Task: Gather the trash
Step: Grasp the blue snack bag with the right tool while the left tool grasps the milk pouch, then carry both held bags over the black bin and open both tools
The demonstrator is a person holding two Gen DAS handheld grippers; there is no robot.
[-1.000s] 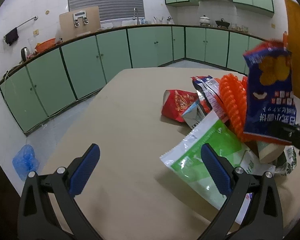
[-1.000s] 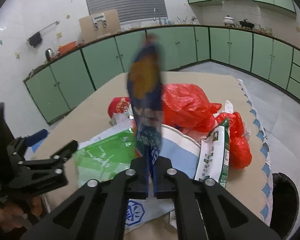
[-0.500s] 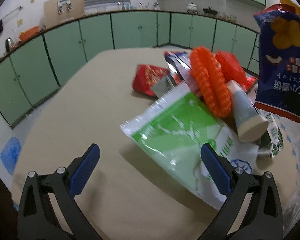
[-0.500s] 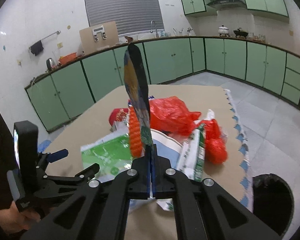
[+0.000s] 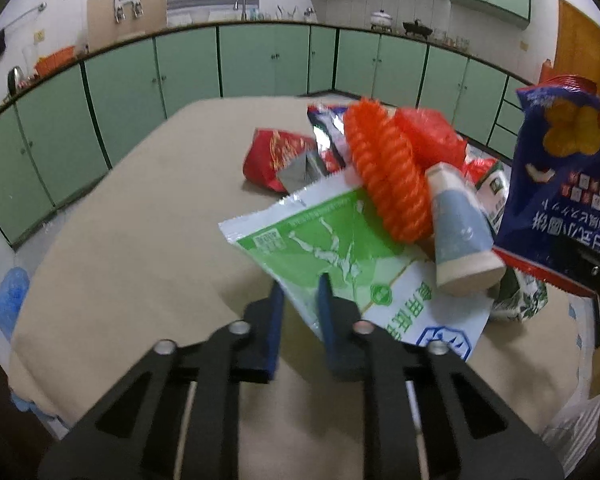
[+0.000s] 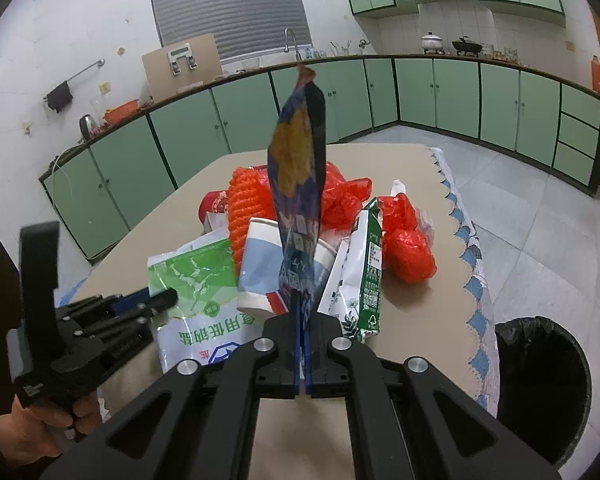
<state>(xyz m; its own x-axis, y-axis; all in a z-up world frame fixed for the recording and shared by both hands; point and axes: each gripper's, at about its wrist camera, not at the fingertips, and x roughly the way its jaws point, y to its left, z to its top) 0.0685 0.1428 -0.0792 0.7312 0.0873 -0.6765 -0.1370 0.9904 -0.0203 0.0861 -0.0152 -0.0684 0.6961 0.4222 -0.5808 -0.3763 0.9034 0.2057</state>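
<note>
— Two items are in your grippers so far. Your right gripper point(image 6: 302, 322) is pinching the blue bag point(image 6: 300, 184); your left gripper point(image 5: 300, 300) is closing on the green pouch's point(image 5: 324, 248) edge.

— What's left?

— Cup point(image 5: 458, 228), orange mesh point(image 5: 388, 176), red bags point(image 6: 404, 240) lie on the table point(image 5: 140, 220). Nothing visibly sits in the bin point(image 6: 540, 392) yet.

Each camera sits on its own gripper, looking forward and downward along the fingers at close range. The left gripper point(image 5: 300, 300) view faces the trash pile ahead and to its right; the right gripper point(image 6: 303, 320) view faces it straight ahead. Both share the green-white packet point(image 5: 320, 248) point(image 6: 192, 276), paper cup point(image 5: 460, 236) point(image 6: 260, 272) and blue snack bag point(image 5: 556, 184) point(image 6: 300, 184).
</note>
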